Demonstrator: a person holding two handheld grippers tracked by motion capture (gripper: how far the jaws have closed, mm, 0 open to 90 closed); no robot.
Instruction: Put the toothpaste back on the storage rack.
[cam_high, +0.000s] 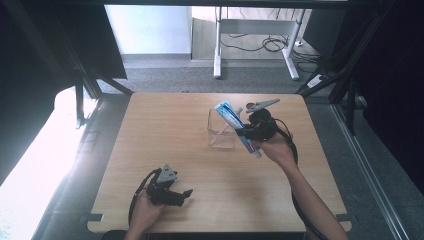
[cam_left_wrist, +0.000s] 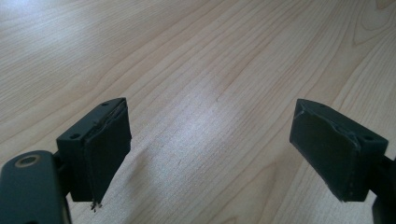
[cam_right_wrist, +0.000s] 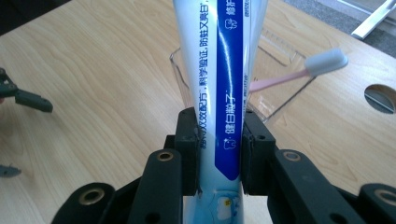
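1. Your right gripper (cam_right_wrist: 218, 154) was clamped across a toothpaste tube (cam_right_wrist: 219, 74), its jaws closed on both flat faces partway along the body.
2. In the high view you held the tube (cam_high: 235, 122) in the air at a slant, its upper end over the clear cup (cam_high: 222, 131) near the middle of the table (cam_high: 165, 125).
3. A pink toothbrush (cam_right_wrist: 303, 70) leaned inside the cup (cam_right_wrist: 275, 79), head above the rim, just beside the tube.
4. Your left gripper (cam_left_wrist: 210, 154) hung low over bare wood near the front edge, jaws spread wide and holding nothing; in the high view it (cam_high: 180, 196) sat well apart from the cup.
5. Judging by its look, the tube is light and soft: the walls give under pressure, and the glossy skin could slide between the pads.
6. A hold across the flat faces, as you had, seems right; squeezing harder risks forcing paste toward the cap.
7. The cup looks thin, light and easy to tip, so a knock from the tube could shift it.
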